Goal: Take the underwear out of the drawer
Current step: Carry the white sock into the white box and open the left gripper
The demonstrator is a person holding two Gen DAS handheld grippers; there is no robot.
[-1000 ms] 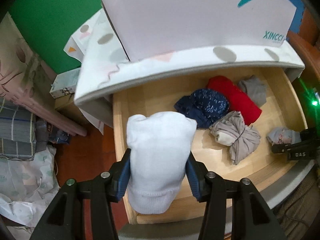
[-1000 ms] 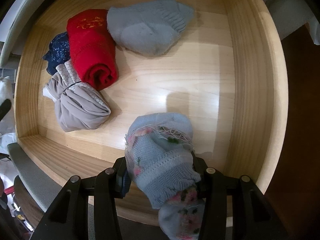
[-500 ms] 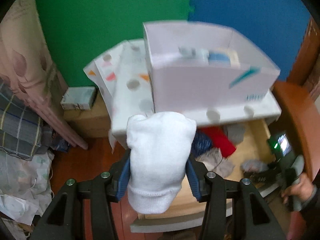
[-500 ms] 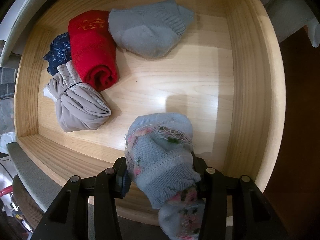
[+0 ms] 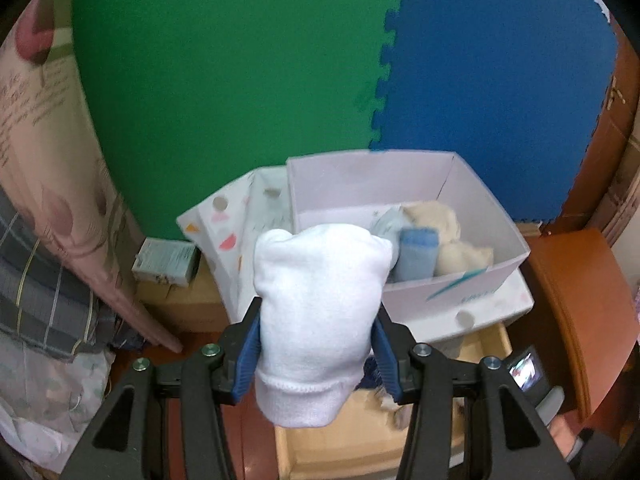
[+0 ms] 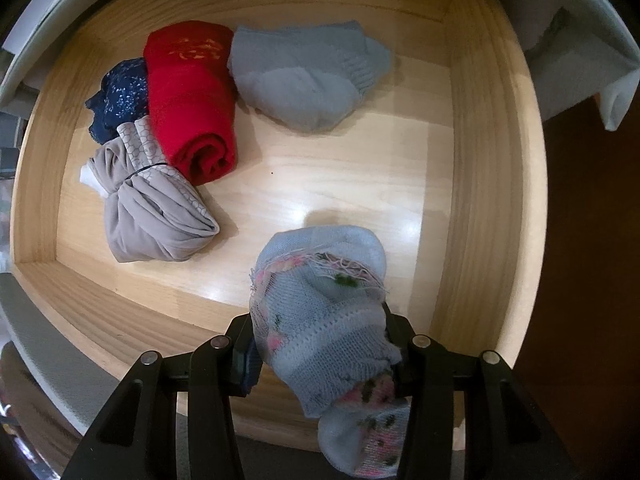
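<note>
My left gripper (image 5: 316, 344) is shut on a white rolled sock (image 5: 316, 308), held high above the open wooden drawer (image 5: 340, 444) and in front of the white box (image 5: 460, 280) on the cabinet top. My right gripper (image 6: 322, 354) points down into the drawer (image 6: 476, 200), shut on a pale blue sock bundle with pink flowers (image 6: 324, 320) near its front right. On the drawer floor lie a red roll (image 6: 190, 96), a navy patterned piece (image 6: 120, 96), a beige knotted bundle (image 6: 152, 204) and a grey sock (image 6: 304, 76).
The white box holds a blue roll (image 5: 418, 254) and cream bundles (image 5: 440, 220). Green and blue foam mats (image 5: 280, 80) cover the wall behind. A small carton (image 5: 166, 260) and piled fabric (image 5: 44, 300) sit at left. A brown wooden chair (image 5: 580, 320) stands right.
My left gripper rose with the white sock, from just over the drawer to above the cabinet top, so the box's inside now shows. The right gripper stayed put.
</note>
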